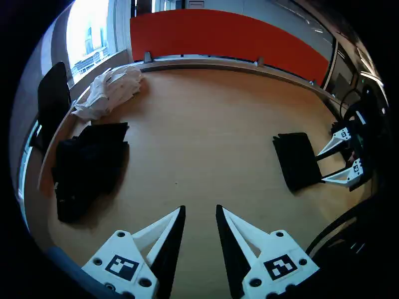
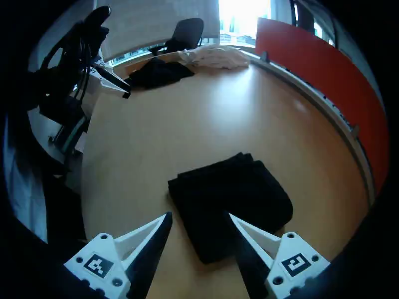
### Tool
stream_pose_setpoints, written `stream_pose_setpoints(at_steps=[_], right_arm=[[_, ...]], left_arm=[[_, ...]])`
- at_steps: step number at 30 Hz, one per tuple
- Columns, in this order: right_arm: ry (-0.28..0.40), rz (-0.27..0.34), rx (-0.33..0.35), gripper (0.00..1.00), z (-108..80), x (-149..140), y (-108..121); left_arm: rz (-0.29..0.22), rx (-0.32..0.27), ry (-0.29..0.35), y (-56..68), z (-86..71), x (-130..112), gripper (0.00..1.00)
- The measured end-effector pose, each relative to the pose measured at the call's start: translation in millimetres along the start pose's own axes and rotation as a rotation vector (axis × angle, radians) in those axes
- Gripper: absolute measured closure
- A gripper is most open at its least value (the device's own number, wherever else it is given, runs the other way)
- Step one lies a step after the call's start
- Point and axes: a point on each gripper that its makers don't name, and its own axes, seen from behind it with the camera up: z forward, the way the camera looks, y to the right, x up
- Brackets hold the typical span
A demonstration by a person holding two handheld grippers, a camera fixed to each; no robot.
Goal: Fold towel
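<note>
Fingers on the left gripper and right gripper gape empty; the black towel lies folded flat.

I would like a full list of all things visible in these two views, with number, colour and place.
table: one, light wood, under everything
folded towel: one, black, on the table just ahead of the right tool
heap of dark cloth: one, black, on the table next to the light heap
heap of light cloth: one, white, at the table corner by the window
partition: one, red, along the table's far edge
chair: one, black, beyond the table by the window
window: one, bright, behind the chair
left tool: one, white with black fingers, open, above bare table
right tool: one, same colours, open, at the folded towel's near edge
</note>
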Motion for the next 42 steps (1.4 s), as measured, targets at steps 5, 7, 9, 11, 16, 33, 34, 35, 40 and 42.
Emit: stream_pose_setpoints(at_steps=[5, 7, 9, 11, 16, 33, 34, 35, 40, 42], right_arm=[[-0.02, 0.021, -0.016, 0.22, -3.9, -15, 0], [-0.027, 0.031, -0.025, 0.22, -5.8, -21, 0], [-0.034, 0.043, -0.033, 0.23, -7.7, -28, 1], [-0.04, 0.056, -0.041, 0.23, -9.3, -34, 1], [-0.057, 0.088, -0.06, 0.23, -12.5, -49, 2], [-0.088, 0.128, -0.094, 0.22, -13.0, -74, 1], [-0.088, 0.129, -0.095, 0.22, -12.8, -75, 1], [-0.088, 0.13, -0.097, 0.22, -12.6, -75, 1], [-0.089, 0.136, -0.101, 0.22, -10.7, -77, 2], [-0.09, 0.137, -0.102, 0.22, -9.9, -77, 2]], left_arm=[[0.007, -0.003, 0.0, 1.2, 0.3, 0, 0.56], [0.005, -0.005, 0.0, 2.2, 0.9, 0, 0.56], [0.003, -0.007, 0.001, 3.1, 1.6, 0, 0.56], [0.0, -0.011, 0.005, 4.4, 1.7, 1, 0.57], [-0.003, -0.013, 0.011, 5.9, 2.0, 3, 0.58], [-0.007, -0.016, 0.007, 5.5, -1.3, -1, 0.56], [-0.004, -0.013, 0.007, 5.0, -1.2, -1, 0.56], [-0.001, -0.01, 0.006, 4.4, -1.2, -2, 0.56], [0.012, -0.002, 0.015, 4.0, -1.8, -3, 0.49], [0.009, 0.0, 0.018, 4.0, -2.6, -2, 0.47]])
